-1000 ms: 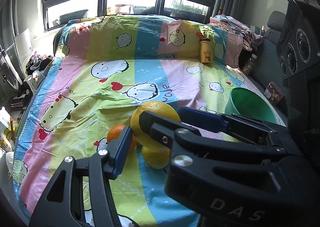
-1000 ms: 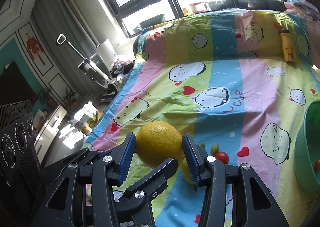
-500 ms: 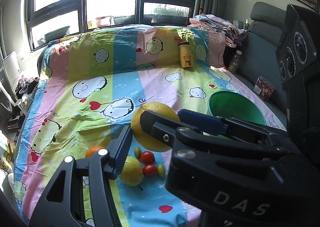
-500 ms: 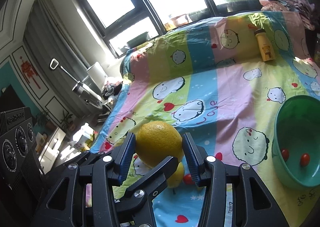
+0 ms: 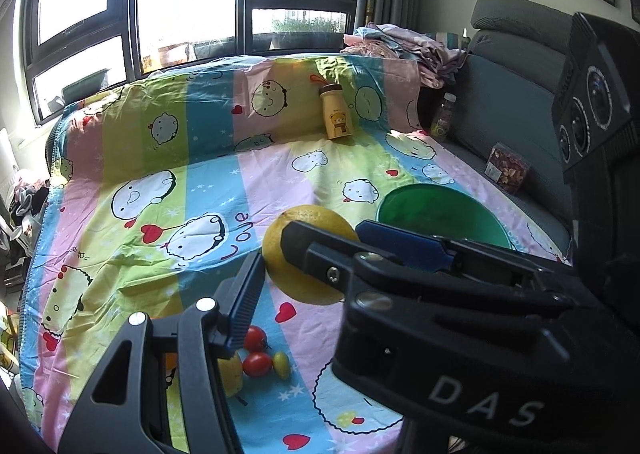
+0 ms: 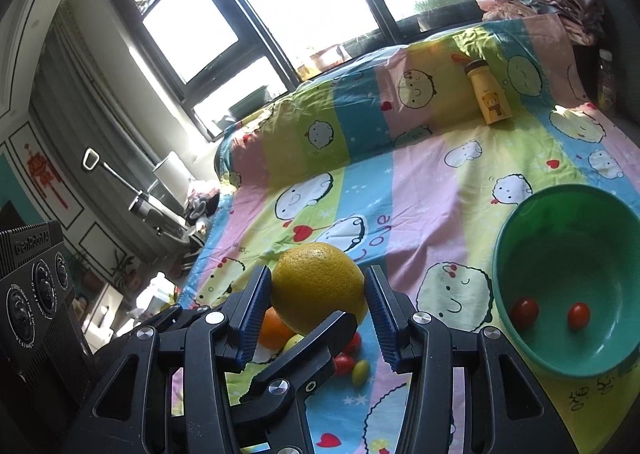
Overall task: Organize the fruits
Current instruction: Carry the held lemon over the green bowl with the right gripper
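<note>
A large yellow grapefruit point(image 5: 308, 222) point(image 6: 316, 278) hangs above the cartoon bedsheet, gripped from two sides. My right gripper point(image 6: 318, 294) is shut on it, blue pads against its flanks. My left gripper point(image 5: 308, 266) is also shut on it, and one of its fingers point(image 6: 304, 350) crosses under the fruit. The green bowl point(image 5: 440, 214) point(image 6: 580, 238) sits to the right, holding two cherry tomatoes point(image 6: 524, 310). Below and behind the grippers lie an orange point(image 6: 272, 328), a lemon point(image 5: 230, 374), red cherry tomatoes point(image 5: 257, 364) and a yellow-green one point(image 5: 281, 364).
A yellow bear bottle point(image 5: 338, 118) point(image 6: 490, 96) leans against the raised far end of the sheet. A grey sofa point(image 5: 500, 102) with a snack box point(image 5: 508, 170), a drink bottle point(image 5: 442, 118) and piled clothes lies right. The bed's left edge drops to clutter.
Both grippers carried the grapefruit rightward toward the green bowl, which now shows more fully. The small fruits on the sheet slid to the lower left of the views.
</note>
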`<state>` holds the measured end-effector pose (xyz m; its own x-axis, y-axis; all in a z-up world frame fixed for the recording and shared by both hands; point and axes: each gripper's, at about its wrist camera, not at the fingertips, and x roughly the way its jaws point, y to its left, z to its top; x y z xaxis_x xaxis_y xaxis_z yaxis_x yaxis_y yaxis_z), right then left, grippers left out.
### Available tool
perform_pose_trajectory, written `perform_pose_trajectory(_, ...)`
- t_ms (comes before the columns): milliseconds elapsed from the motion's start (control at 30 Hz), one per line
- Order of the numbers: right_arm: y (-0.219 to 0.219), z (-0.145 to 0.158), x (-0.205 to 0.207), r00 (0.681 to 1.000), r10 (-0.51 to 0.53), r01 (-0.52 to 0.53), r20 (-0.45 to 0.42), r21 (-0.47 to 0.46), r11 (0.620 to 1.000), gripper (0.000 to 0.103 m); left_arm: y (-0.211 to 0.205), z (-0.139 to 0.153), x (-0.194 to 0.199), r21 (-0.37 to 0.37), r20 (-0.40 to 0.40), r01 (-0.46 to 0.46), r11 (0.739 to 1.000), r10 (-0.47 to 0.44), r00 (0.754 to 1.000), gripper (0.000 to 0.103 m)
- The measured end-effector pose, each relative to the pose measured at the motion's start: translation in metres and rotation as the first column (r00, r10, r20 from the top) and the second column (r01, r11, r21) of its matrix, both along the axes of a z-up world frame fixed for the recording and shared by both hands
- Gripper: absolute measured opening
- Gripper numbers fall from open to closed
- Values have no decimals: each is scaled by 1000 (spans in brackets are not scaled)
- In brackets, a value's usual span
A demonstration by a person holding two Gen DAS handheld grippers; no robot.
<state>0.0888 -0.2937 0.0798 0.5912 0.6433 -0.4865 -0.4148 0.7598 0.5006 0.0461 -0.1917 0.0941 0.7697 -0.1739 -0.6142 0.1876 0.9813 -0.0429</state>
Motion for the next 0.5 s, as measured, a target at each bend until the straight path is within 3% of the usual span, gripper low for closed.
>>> perform_pose_trajectory(500, -40, -8, 12, 993, -112, 113, -28, 38, 993, 51, -39, -3, 22, 20, -2, 100, 995, -100, 995, 52)
